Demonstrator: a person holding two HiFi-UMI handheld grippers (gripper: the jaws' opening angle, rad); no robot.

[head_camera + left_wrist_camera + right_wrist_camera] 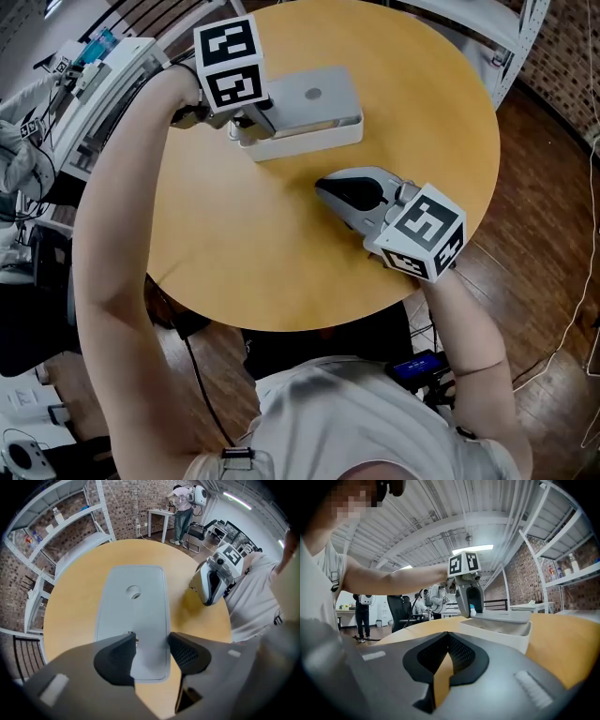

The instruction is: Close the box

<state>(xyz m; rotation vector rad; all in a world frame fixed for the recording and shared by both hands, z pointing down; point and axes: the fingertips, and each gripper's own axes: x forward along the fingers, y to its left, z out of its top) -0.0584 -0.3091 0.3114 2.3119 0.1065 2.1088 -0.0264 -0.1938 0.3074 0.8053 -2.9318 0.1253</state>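
White box, lid seemingly ajar; left claw gapes empty above it, right claw closed, empty

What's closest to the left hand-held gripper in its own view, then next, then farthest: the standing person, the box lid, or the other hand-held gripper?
1. Box lid: right beneath the left hand-held gripper, bottom centre.
2. Right hand-held gripper: on the table, off to the right.
3. Standing person: far back across the room, at the top.
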